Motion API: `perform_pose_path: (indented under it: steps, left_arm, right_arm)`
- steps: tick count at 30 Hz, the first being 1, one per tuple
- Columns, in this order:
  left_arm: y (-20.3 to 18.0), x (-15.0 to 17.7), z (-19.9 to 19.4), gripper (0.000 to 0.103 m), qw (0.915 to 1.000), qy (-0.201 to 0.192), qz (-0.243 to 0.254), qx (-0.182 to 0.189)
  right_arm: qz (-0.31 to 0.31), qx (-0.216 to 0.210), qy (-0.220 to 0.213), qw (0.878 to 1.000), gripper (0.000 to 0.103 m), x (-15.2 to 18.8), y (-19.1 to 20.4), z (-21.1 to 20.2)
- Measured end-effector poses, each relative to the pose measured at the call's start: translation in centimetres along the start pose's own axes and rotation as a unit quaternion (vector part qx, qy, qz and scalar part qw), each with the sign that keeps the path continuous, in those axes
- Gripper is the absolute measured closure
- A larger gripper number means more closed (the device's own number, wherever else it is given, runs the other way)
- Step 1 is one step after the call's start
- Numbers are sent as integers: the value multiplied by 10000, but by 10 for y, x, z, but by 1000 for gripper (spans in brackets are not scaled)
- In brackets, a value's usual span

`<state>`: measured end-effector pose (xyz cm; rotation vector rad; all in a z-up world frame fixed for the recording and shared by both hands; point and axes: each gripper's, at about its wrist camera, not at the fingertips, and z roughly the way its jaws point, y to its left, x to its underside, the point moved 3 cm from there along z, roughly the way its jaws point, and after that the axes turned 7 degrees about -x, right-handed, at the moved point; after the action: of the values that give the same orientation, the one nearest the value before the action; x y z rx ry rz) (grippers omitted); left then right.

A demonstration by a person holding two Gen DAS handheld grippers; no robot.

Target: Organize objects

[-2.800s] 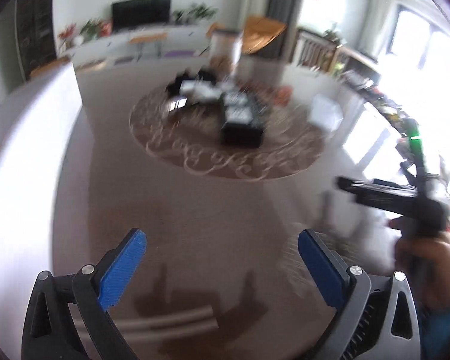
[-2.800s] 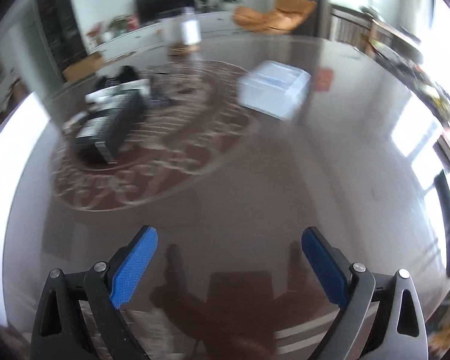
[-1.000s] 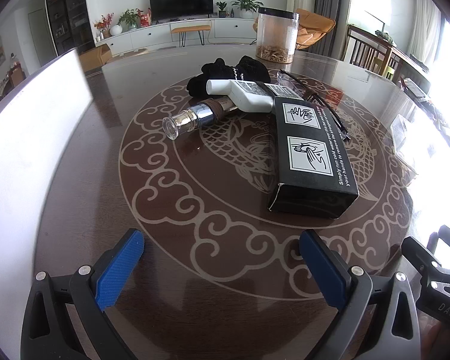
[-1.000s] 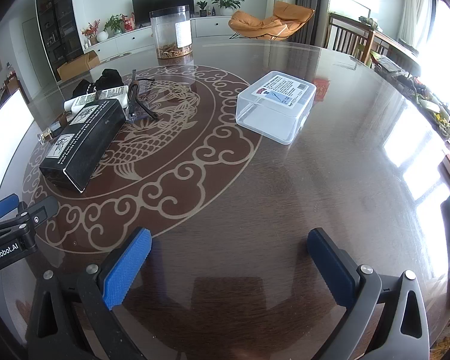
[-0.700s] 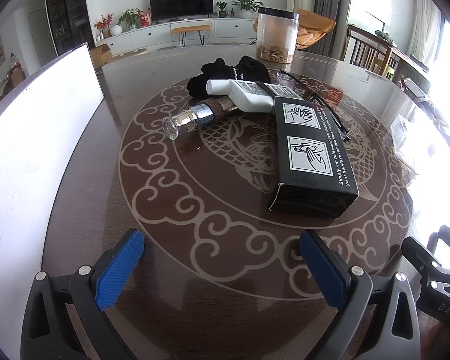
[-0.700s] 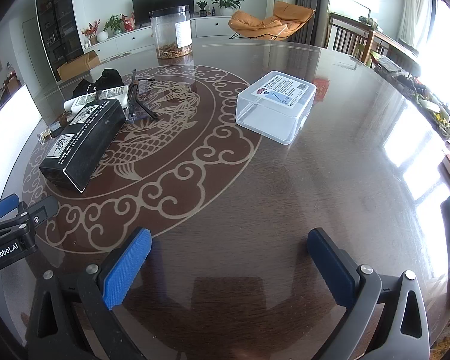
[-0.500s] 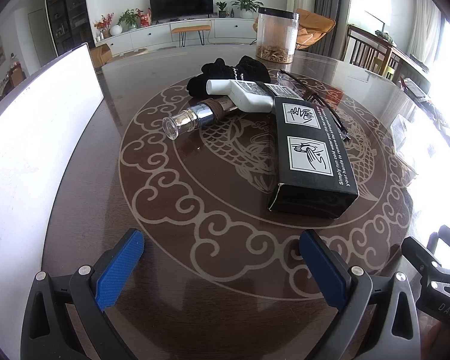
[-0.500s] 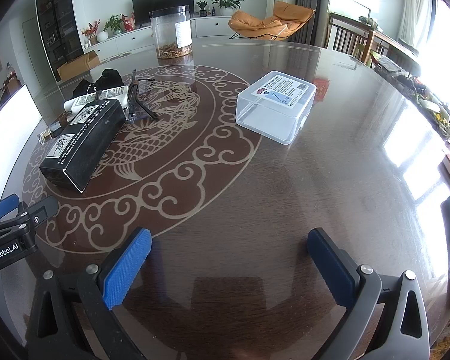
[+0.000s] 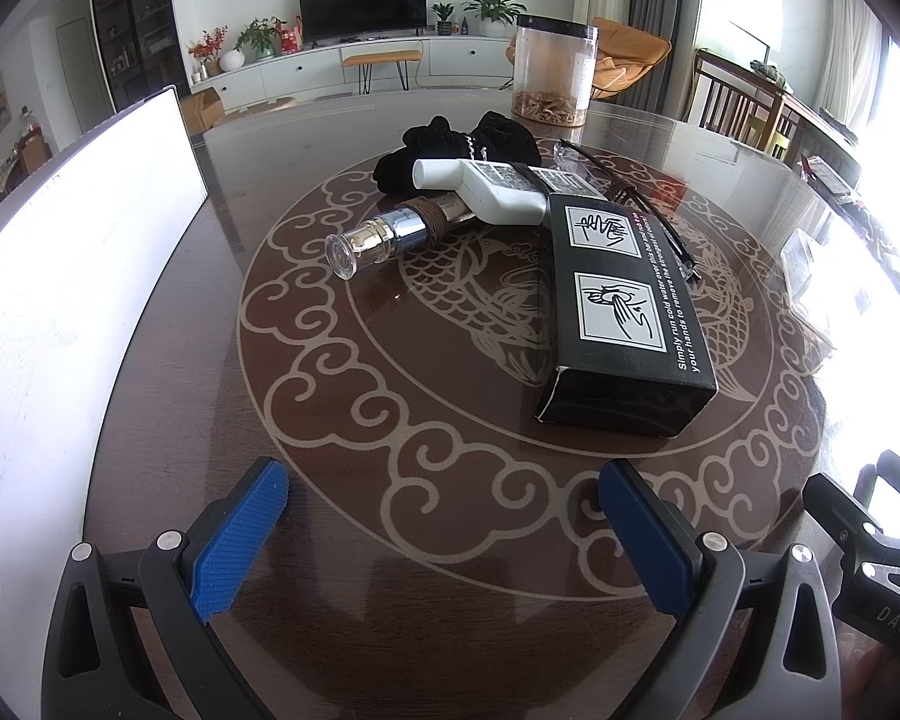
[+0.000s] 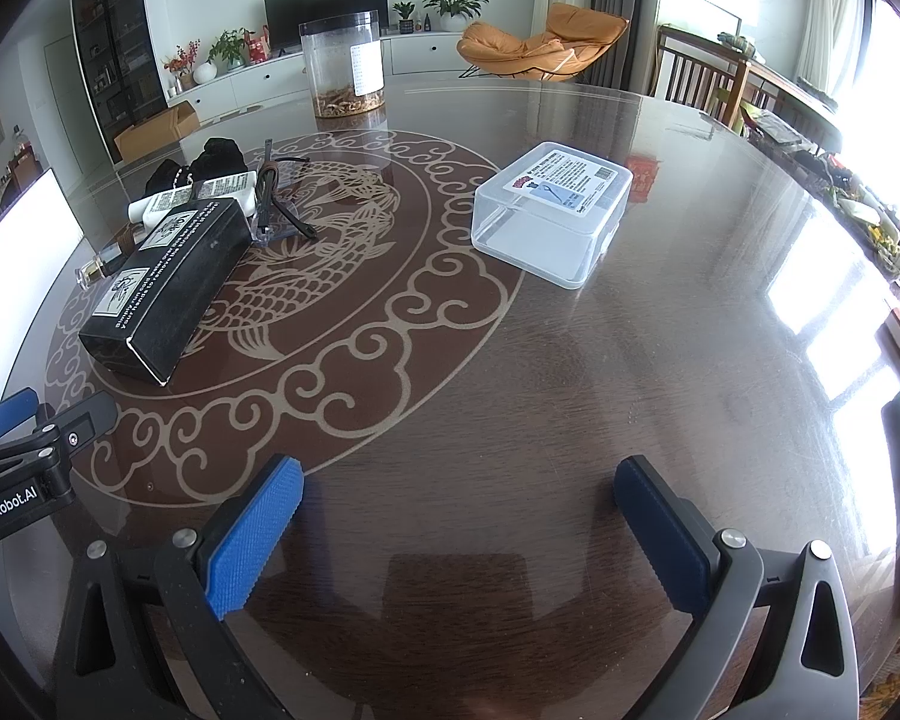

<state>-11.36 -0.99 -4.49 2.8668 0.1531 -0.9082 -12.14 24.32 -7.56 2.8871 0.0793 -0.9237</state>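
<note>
Both grippers hover low over the near edge of a round dark bench [image 10: 570, 408] with a pale carp-and-cloud pattern under its glossy top. The left gripper [image 9: 444, 531] has its blue-padded fingers spread wide apart, grasping nothing; the right gripper [image 10: 459, 531] is likewise released and empty.

Ahead of the left gripper lies a long black box [image 9: 621, 312], flat on the pattern. Beyond its far end a white tube [image 9: 486, 189] rests with its body touching the box, and a glass bottle [image 9: 390, 234] with a silver collar lies on its side just beside the tube, partly under it. Behind them sits a bundle of black cloth [image 9: 468, 141]. A pair of glasses [image 10: 276, 192] lies to the right of the box.

A clear plastic box [image 10: 552, 213] with a labelled lid stands well apart to the right. A tall clear jar [image 10: 345, 69] stands at the far edge
</note>
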Motion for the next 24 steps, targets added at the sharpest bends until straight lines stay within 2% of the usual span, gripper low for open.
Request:
perform_pose_path:
  steps: [22, 24]
  left_arm:
    - [0, 0, 0, 0, 10000, 4, 2, 2]
    - [0, 2, -3, 0, 9998, 72, 149, 101]
  right_arm:
    - [0, 0, 0, 10000, 0, 0, 0, 0]
    - [0, 0, 0, 10000, 0, 0, -1, 0]
